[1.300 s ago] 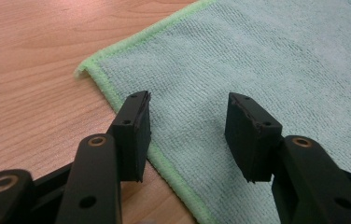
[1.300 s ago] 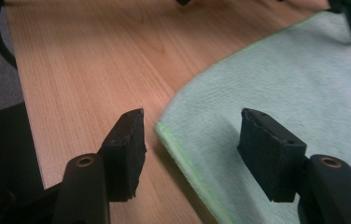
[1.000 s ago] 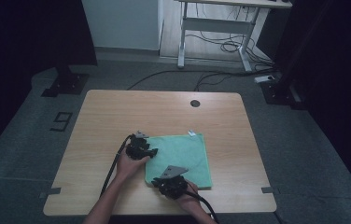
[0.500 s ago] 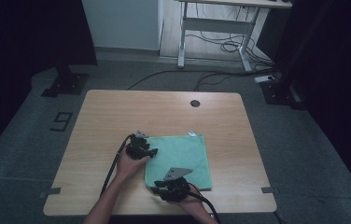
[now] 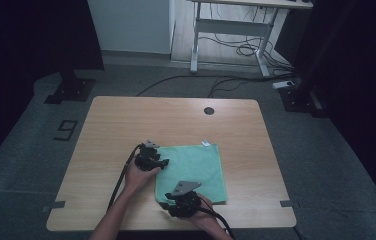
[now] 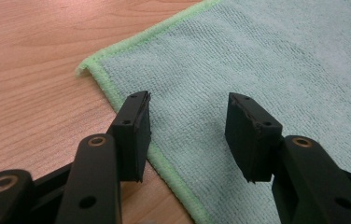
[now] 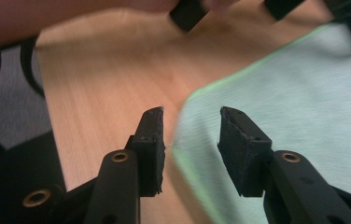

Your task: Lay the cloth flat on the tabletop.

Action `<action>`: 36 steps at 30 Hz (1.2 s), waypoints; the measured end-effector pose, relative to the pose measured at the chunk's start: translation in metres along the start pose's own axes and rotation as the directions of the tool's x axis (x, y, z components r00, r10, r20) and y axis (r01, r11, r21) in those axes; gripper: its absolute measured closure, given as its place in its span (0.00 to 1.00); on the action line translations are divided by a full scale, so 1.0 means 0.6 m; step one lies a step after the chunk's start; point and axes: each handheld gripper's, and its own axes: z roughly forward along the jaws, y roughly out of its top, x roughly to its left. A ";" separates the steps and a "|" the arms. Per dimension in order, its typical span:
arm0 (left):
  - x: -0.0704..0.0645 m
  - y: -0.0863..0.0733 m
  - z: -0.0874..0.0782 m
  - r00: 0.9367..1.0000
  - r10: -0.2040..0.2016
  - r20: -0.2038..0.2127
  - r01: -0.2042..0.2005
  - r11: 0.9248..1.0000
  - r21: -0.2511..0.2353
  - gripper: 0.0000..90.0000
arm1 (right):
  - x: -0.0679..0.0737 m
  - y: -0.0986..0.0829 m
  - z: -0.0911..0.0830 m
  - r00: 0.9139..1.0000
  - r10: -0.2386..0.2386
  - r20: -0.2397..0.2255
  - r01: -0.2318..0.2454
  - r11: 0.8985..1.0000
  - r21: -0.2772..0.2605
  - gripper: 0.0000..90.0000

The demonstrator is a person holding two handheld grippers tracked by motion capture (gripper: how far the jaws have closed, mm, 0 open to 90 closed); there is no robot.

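Green cloth [image 5: 192,170] flat on table [image 5: 126,125], left gripper [image 6: 187,135] jaws apart over its edge — right gripper [image 7: 190,149] likewise spread at a corner

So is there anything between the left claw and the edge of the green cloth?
Nothing visible. The left claw is open, its jaws astride the hemmed edge of the green cloth, with bare table beside it.

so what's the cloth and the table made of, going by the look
Cloth: looks like microfibre or terry, mint green and matte. The left gripper view shows a fine looped nap and a stitched, brighter green hem.
Table: a light wood-look top, smooth with a faint sheen and straight grain lines. Whether it is laminate or real wood cannot be told.
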 end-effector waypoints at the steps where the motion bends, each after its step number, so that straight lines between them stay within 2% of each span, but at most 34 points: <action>1: 0.000 0.000 0.000 1.000 0.000 -0.001 0.000 1.000 -0.002 0.56 | 0.001 -0.001 0.006 1.000 -0.009 0.023 0.008 1.000 0.024 0.76; 2: 0.000 0.000 0.000 1.000 0.003 -0.001 -0.003 1.000 -0.002 0.56 | -0.002 -0.001 0.010 0.999 -0.007 0.048 0.005 0.999 0.037 0.82; 3: 0.000 0.000 0.000 1.000 0.000 0.001 0.000 1.000 -0.004 0.56 | -0.010 -0.001 0.010 0.998 0.023 0.059 -0.024 0.999 0.027 0.87; 4: 0.001 0.000 0.000 1.000 0.000 0.004 0.000 1.000 -0.005 0.56 | -0.023 -0.002 0.007 0.995 0.073 0.068 -0.072 0.997 -0.005 0.90; 5: 0.002 0.000 0.000 1.000 0.000 0.006 0.000 1.000 -0.005 0.56 | -0.039 -0.003 0.002 0.989 0.137 0.054 -0.135 0.990 -0.036 0.91; 6: 0.002 0.000 0.000 1.000 0.002 0.007 -0.002 1.000 -0.004 0.56 | -0.057 -0.005 -0.004 0.978 0.203 0.038 -0.201 0.978 -0.058 0.91; 7: 0.002 0.000 0.000 1.000 0.001 0.007 -0.001 1.000 -0.004 0.56 | -0.072 -0.007 -0.010 0.970 0.239 0.051 -0.236 0.969 -0.071 0.90; 9: 0.002 0.000 0.000 1.000 0.001 0.008 -0.001 1.000 -0.004 0.56 | -0.097 -0.012 -0.019 0.959 0.263 0.103 -0.257 0.964 -0.071 0.80; 10: 0.002 -0.001 0.000 1.000 -0.001 0.008 0.001 1.000 -0.004 0.56 | -0.108 -0.015 -0.022 0.952 0.285 0.116 -0.278 0.958 -0.073 0.78; 14: 0.002 -0.001 0.000 1.000 0.000 0.007 0.000 1.000 -0.005 0.56 | -0.130 -0.023 -0.038 0.934 0.272 0.233 -0.259 0.962 -0.087 0.74; 15: 0.002 0.000 0.000 1.000 0.001 0.007 -0.001 1.000 -0.005 0.56 | -0.131 -0.024 -0.044 0.934 0.278 0.224 -0.261 0.960 -0.103 0.74; 16: 0.002 0.000 0.000 1.000 0.002 0.006 -0.002 1.000 -0.004 0.56 | -0.129 -0.023 -0.049 0.938 0.276 0.209 -0.255 0.959 -0.121 0.74; 17: 0.002 -0.001 0.000 1.000 0.002 0.005 -0.002 1.000 -0.005 0.56 | -0.123 -0.020 -0.053 0.946 0.253 0.201 -0.229 0.964 -0.132 0.74; 18: 0.002 -0.001 0.000 1.000 0.001 0.006 -0.001 1.000 -0.005 0.56 | -0.108 -0.012 -0.055 0.964 0.207 0.165 -0.185 0.972 -0.142 0.73; 19: 0.002 0.000 0.000 1.000 0.000 0.006 0.000 1.000 -0.005 0.56 | -0.108 -0.012 -0.055 0.964 0.207 0.165 -0.185 0.972 -0.142 0.73; 21: 0.001 -0.001 0.001 1.000 0.000 0.004 0.000 1.000 -0.007 0.56 | -0.091 -0.003 -0.050 0.979 0.155 0.130 -0.137 0.980 -0.143 0.71; 23: 0.000 -0.001 0.001 1.000 0.001 0.001 -0.001 1.000 -0.006 0.56 | -0.076 0.005 -0.043 0.989 0.102 0.111 -0.087 0.987 -0.136 0.69; 27: 0.001 -0.001 0.000 1.000 0.002 0.004 -0.002 1.000 -0.006 0.56 | -0.066 0.007 -0.025 0.994 0.085 0.073 -0.077 0.992 -0.101 0.69; 30: 0.001 -0.001 0.000 1.000 0.003 0.004 -0.003 1.000 -0.006 0.56 | -0.056 0.009 -0.024 0.996 0.081 0.043 -0.076 0.991 -0.109 0.67; 33: 0.001 -0.001 0.000 1.000 0.001 0.006 -0.001 1.000 -0.006 0.56 | -0.034 0.013 -0.022 0.999 0.046 0.005 -0.045 0.994 -0.096 0.59; 36: 0.000 -0.001 0.000 1.000 0.003 0.002 -0.003 1.000 -0.005 0.56 | -0.014 0.013 -0.005 1.000 0.002 -0.001 -0.002 0.999 -0.045 0.58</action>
